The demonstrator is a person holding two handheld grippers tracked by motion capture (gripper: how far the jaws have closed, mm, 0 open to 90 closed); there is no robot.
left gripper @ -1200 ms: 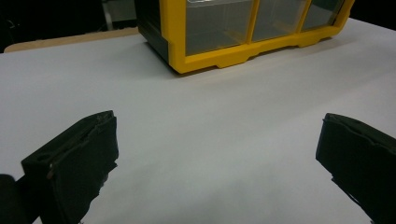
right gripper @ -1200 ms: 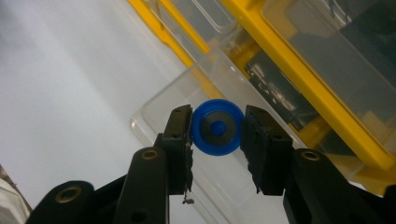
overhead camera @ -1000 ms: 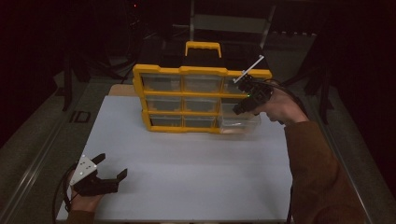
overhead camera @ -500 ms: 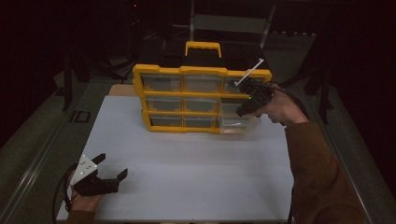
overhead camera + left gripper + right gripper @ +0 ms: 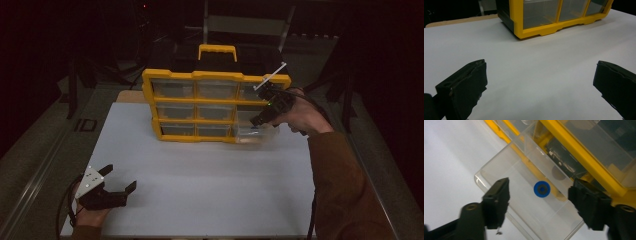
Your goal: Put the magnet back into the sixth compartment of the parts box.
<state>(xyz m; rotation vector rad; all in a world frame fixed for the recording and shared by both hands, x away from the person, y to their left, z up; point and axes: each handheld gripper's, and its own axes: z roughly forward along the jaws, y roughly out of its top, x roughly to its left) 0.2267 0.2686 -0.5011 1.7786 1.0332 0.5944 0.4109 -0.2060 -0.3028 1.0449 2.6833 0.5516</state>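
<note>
At the near left, the left gripper (image 5: 116, 187) rests with jaws spread over the white table (image 5: 210, 185). Far right, the right gripper (image 5: 539, 202) has just been opening above the pulled-out clear drawer (image 5: 524, 195); the blue ring (image 5: 541, 189) lies inside, released, so the drop looks done.

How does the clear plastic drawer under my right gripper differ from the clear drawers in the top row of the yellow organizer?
The clear plastic drawer under the right gripper is pulled out of the yellow organizer; the top-row drawers sit pushed in. The pulled-out one holds a small blue round part; what the top-row drawers hold is unclear. Both are transparent. The gripper's jaws have just been opening and touch nothing.
</note>
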